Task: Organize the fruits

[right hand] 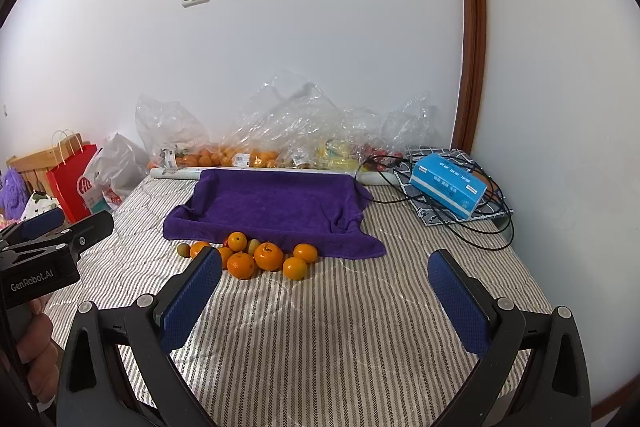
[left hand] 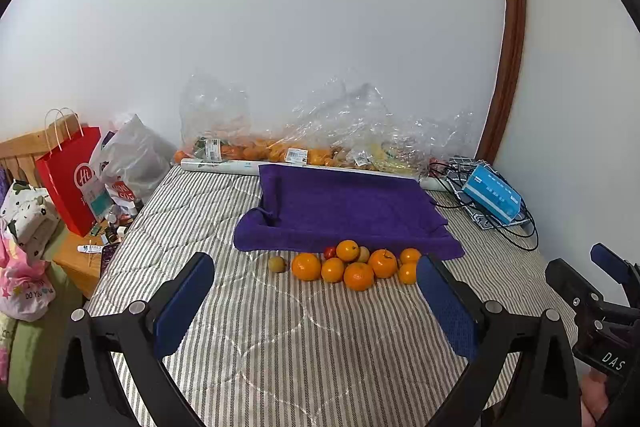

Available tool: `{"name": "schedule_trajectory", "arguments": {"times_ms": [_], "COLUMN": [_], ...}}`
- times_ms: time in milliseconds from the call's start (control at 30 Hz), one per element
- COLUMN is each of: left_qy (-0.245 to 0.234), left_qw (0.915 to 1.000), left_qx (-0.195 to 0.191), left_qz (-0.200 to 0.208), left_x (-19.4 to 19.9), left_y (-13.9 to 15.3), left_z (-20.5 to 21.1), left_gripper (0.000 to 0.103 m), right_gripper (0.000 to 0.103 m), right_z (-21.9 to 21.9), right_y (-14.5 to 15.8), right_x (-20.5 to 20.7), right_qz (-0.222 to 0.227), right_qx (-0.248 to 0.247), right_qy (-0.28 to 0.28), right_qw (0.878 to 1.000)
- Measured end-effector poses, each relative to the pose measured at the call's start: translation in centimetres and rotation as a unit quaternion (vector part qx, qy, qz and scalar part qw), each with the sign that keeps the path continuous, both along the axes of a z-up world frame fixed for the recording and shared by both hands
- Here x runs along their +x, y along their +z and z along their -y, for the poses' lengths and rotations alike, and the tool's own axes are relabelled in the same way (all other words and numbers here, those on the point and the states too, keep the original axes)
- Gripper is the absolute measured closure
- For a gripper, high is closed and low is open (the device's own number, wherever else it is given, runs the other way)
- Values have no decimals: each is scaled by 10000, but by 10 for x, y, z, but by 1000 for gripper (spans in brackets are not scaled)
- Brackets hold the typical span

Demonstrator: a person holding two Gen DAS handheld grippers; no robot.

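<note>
A pile of several oranges (left hand: 358, 275) (right hand: 269, 256) lies on the striped bed, with a small red fruit (left hand: 329, 252) and two kiwis (left hand: 277, 264) (right hand: 183, 249) among them. Just behind the pile a purple towel (left hand: 344, 211) (right hand: 276, 203) covers a tray. My left gripper (left hand: 316, 301) is open, hovering in front of the pile with nothing between its fingers. To its right, my right gripper (right hand: 326, 301) is open and empty too. Each gripper shows at the edge of the other's view.
Clear plastic bags of fruit (left hand: 304, 143) (right hand: 256, 147) line the wall behind the towel. A blue box (left hand: 494, 199) (right hand: 448, 191) lies on black cables at the right. A red paper bag (left hand: 70, 179) and clutter stand at the left bedside.
</note>
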State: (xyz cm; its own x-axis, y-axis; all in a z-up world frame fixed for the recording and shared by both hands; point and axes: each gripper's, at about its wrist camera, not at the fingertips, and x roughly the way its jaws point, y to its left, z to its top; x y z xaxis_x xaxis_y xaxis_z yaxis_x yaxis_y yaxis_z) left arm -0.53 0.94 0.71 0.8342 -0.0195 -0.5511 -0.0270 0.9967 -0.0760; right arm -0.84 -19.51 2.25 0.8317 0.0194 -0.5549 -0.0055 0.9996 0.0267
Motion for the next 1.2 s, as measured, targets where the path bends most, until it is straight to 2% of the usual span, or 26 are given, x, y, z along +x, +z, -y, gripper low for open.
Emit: {"name": "schedule_trajectory", "arguments": {"times_ms": [767, 1200], "left_qy": [-49, -32], "left_qw": [10000, 9994], "left_qx": [2, -44], "left_qz": [-6, -336], "left_x": [2, 28], "left_y": [2, -25], "left_z": [6, -8], "left_gripper": [1, 1], "right_gripper": [1, 1], "right_z": [-4, -17], "right_y": [-2, -20], "right_x": [-3, 26], "right_qz": [25, -290], "right_qx": [-16, -110], "right_qy": [33, 105], "right_qw": [10000, 9995]}}
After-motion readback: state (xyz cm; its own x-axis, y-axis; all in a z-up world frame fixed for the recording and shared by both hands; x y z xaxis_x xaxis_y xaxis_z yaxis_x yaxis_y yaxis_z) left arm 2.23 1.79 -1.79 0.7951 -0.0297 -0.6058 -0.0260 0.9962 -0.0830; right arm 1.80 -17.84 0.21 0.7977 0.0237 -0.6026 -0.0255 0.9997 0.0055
